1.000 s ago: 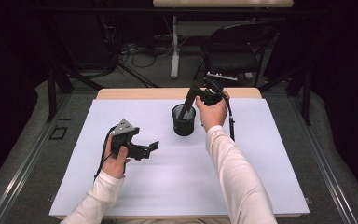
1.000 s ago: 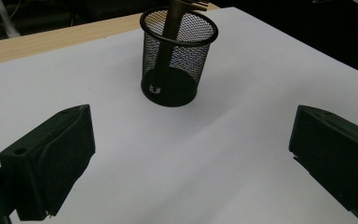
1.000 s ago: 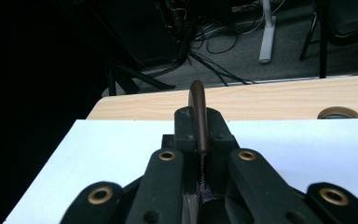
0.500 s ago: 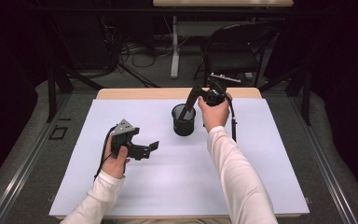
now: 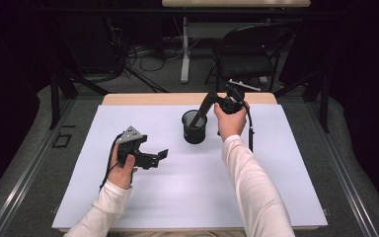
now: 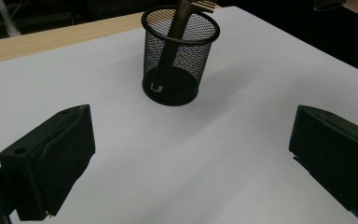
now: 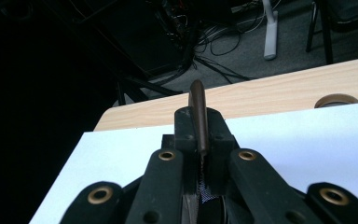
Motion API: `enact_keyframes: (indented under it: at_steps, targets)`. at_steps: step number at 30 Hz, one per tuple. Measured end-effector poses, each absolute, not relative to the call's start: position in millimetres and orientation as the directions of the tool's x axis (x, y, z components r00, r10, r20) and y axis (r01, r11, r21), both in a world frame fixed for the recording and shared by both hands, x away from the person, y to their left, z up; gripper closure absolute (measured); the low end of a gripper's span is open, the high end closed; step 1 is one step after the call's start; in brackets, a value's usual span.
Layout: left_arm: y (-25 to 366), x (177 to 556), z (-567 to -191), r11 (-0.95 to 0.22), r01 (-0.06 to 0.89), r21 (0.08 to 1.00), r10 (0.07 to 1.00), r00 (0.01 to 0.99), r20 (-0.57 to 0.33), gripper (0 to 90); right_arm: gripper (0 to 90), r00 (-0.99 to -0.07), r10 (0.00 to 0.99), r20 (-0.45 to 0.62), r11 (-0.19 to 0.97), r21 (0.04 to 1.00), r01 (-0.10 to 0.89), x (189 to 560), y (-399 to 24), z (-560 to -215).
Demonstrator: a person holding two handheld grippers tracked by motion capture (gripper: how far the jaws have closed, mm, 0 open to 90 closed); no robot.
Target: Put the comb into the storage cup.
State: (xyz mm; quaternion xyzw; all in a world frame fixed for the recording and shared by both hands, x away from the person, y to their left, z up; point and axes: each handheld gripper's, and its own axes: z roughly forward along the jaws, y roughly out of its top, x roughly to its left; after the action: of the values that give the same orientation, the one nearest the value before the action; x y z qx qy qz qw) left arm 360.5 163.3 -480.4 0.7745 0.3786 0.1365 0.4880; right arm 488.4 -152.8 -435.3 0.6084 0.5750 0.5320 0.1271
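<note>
**Pen going into a mesh cup**

A dark, slender pen (image 5: 201, 109) leans in a black wire-mesh pen cup (image 5: 194, 127) that stands upright on the white table cover (image 5: 187, 197), toward the far middle of the table. In the left gripper view the pen's lower tip rests on the cup's floor while its shaft tilts out over the rim. The right gripper (image 5: 212, 102), held above and just to the right of the cup, is clenched on the pen's upper end (the right gripper view shows the brown shaft pinched between the two closed jaws).

The left gripper (image 5: 159, 157) rests low on the cover, well apart from the cup, its jaws spread wide with nothing between them.

By my reading, the placing is nearly done: the pen is inside the cup, and only the release and withdrawal remain.

Compared with a second ago, little differs; the right hand and pen sit almost the same, and the left hand has not moved.
</note>
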Motion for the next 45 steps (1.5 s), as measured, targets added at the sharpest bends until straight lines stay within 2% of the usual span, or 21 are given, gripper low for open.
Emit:
enact_keyframes:
  at_steps: [19,45]
  targets:
    - [162,361,-481,-0.239,0.455,0.857,0.719,0.676,-0.158,0.7,86.9,-0.209,0.796,0.569,-0.372,0.730,0.573,489,-171,-447]
    - [162,361,-482,-0.246,0.456,0.855,0.718,0.679,-0.156,0.7,86.9,-0.203,0.780,0.593,-0.395,0.716,0.575,488,-178,-454]
